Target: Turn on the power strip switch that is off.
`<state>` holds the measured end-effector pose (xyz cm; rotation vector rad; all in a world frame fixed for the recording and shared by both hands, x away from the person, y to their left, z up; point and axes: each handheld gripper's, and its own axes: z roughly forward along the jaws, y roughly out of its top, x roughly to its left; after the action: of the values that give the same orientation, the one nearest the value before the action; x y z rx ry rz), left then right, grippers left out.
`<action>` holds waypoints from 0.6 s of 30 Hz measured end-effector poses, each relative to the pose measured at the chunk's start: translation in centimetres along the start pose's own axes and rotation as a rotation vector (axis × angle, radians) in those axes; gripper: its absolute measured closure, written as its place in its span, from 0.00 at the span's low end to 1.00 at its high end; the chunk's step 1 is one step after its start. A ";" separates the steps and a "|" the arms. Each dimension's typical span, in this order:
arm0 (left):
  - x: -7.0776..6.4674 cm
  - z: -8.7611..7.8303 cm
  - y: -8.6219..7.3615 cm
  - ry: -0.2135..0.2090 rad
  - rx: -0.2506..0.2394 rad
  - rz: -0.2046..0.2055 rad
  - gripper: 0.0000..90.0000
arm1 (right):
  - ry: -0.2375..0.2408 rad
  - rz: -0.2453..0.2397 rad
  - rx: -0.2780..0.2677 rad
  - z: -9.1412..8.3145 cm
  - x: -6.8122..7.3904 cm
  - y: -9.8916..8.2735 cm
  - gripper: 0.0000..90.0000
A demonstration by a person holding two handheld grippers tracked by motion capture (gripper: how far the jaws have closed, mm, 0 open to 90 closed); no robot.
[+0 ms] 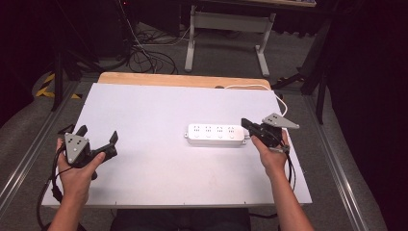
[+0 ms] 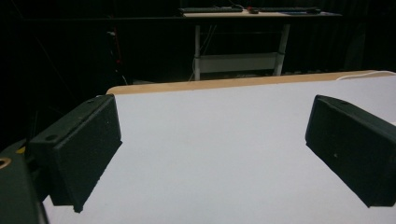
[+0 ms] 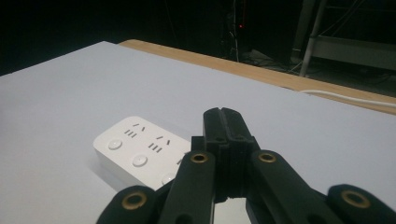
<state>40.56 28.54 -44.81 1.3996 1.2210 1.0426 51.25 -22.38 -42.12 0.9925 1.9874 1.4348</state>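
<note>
A white power strip [image 1: 215, 134] lay flat on the white table [image 1: 144, 115], right of the middle, its long side running across the high view. Four groups of sockets faced up, each with a round button in front of it, though the print was too small to read. Its white cable [image 1: 269, 94] left the right end, curved toward the far edge and passed out of sight over the wooden strip there.

The right gripper [image 1: 246, 123] sat just beside the strip's right end, its jaws pressed together with nothing between them. From above, whether the tips touched the strip's end could not be told, since the black body and the grey plate covered that spot. In the right gripper view the closed jaws [image 3: 222, 116] rose over the strip [image 3: 135, 149], hiding its near end and cutting off all but two socket groups.

The left gripper [image 1: 98, 135] rested well apart from the strip, near the table's left front corner, jaws spread wide and empty. In the left gripper view its two black fingers [image 2: 86, 149] framed bare table [image 2: 210, 154]; both were cut off by the frame's lower edge. The room behind was dark and hard to make out.
</note>
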 end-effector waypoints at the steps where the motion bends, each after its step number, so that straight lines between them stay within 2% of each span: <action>1: 0.0 0.0 0.0 -0.002 0.001 0.000 0.05 | 0.011 -0.001 0.004 0.6 0.3 0.2 1.00; 16: -0.1 -0.2 0.0 -0.004 0.002 0.014 0.05 | 0.067 -0.034 0.058 3.6 2.3 0.5 1.00; 18: -0.1 -0.2 0.0 -0.004 0.003 0.012 0.05 | 0.077 -0.056 0.079 4.1 2.7 0.4 1.00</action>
<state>40.35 28.42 -44.77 1.4123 1.2127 1.0464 52.76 -17.76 -43.03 0.9199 2.1248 1.3942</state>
